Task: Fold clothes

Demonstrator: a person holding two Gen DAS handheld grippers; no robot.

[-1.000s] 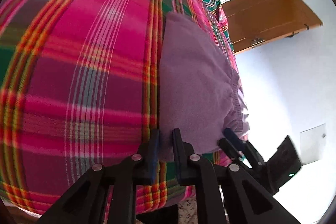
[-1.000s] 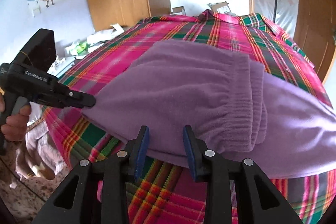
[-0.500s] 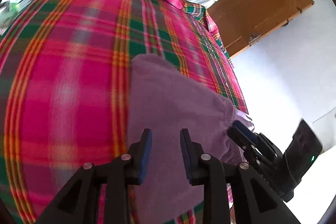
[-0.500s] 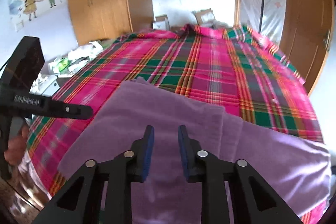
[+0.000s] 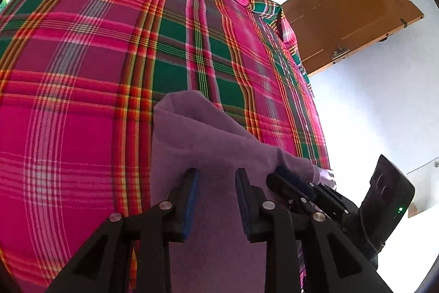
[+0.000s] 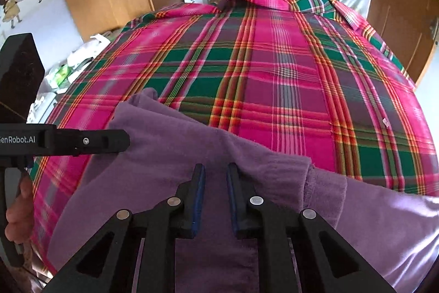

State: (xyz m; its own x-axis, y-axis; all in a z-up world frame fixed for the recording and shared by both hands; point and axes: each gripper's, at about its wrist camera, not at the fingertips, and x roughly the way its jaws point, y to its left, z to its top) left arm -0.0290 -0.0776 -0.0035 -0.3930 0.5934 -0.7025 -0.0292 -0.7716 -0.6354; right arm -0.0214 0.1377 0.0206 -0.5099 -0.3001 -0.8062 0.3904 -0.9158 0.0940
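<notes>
1. We see the purple garment (image 6: 208, 155) lying on the plaid-covered bed (image 6: 288, 67), at its near edge, already doubled over once.
2. Our left hand-held gripper (image 5: 216, 183) and right hand-held gripper (image 6: 215, 177) hover over it with fingers apart, grasping nothing.
3. We judge further folds and smoothing remain.

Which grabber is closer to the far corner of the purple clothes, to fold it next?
Probably the left. The left gripper is open at the purple garment's side edge, near its far corner. The right gripper is open over the middle.
</notes>
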